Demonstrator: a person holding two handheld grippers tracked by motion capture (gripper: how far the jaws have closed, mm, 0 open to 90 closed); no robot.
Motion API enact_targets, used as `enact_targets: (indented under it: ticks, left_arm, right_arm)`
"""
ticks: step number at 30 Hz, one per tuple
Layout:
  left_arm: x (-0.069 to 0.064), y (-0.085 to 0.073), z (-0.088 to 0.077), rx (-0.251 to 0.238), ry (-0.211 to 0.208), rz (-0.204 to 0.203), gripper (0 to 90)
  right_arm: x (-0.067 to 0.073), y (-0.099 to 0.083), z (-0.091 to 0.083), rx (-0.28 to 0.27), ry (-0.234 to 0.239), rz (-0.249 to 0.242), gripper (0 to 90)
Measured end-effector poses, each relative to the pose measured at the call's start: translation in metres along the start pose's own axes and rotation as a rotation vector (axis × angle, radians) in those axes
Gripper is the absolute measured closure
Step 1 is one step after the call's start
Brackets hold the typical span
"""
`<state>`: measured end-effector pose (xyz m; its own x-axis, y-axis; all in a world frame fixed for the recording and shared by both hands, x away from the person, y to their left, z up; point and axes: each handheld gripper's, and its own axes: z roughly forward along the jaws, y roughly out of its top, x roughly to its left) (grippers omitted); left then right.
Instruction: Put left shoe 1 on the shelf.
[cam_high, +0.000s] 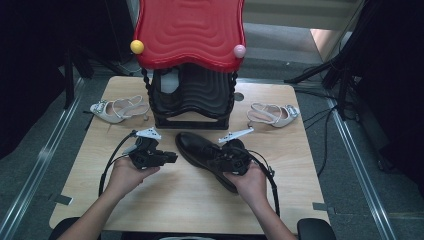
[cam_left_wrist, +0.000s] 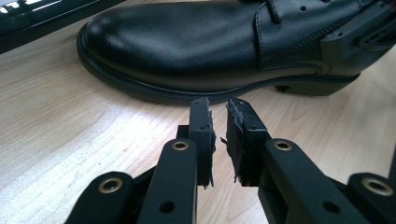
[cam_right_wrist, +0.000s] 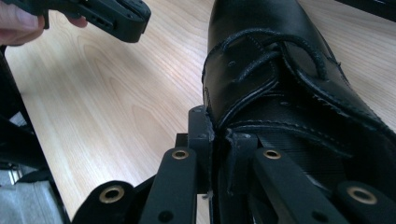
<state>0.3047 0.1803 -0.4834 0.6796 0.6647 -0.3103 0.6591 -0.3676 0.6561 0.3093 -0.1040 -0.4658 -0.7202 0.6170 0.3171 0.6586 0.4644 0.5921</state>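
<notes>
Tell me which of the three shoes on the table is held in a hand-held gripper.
The black lace-up shoe at table centre: the right hand-held gripper pinches its collar edge. The two white sandals, left and right, lie untouched beside the rack.

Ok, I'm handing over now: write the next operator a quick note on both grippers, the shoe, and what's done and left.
Right gripper: shut on the collar edge of the black shoe, which lies on the table in front of the shoe rack.
Left gripper: holds nothing, its jaws a narrow gap apart, pointing at the shoe's side, short of it.
Done: the shoe is gripped.
Left: probably lift it into the rack; the white sandals beside the rack are untouched.
</notes>
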Motion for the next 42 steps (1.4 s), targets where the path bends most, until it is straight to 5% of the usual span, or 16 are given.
enact_targets:
  ticks: [9, 15, 20, 28, 32, 38, 42]
  left_arm:
    - [-0.001, 0.0, 0.004, -0.001, 0.01, -0.003, 82.5]
    - [0.0, 0.001, 0.007, -0.002, 0.017, -0.01, 83.3]
    - [-0.001, 0.001, 0.012, -0.002, 0.014, -0.018, 85.7]
    - [0.0, 0.002, 0.024, -0.004, 0.012, -0.034, 87.1]
    - [0.0, 0.002, 0.031, -0.01, 0.016, -0.036, 87.1]
    - [-0.003, 0.002, 0.044, 0.008, 0.023, -0.026, 86.8]
    - [-0.008, 0.002, 0.051, 0.025, 0.02, -0.003, 86.7]
  right_arm:
    - [-0.004, -0.003, -0.024, 0.015, 0.02, -0.002, 67.9]
    - [-0.013, -0.003, -0.053, -0.015, 0.041, 0.009, 80.3]
    - [-0.031, -0.003, -0.067, -0.034, 0.0, 0.027, 88.3]
    - [-0.067, -0.001, -0.049, -0.031, -0.063, 0.066, 89.2]
    - [-0.082, 0.0, -0.027, 0.019, -0.083, 0.072, 89.6]
    - [-0.088, 0.001, 0.001, 0.078, -0.055, 0.061, 90.0]
    - [-0.088, 0.001, 0.004, 0.083, -0.054, 0.059, 90.0]
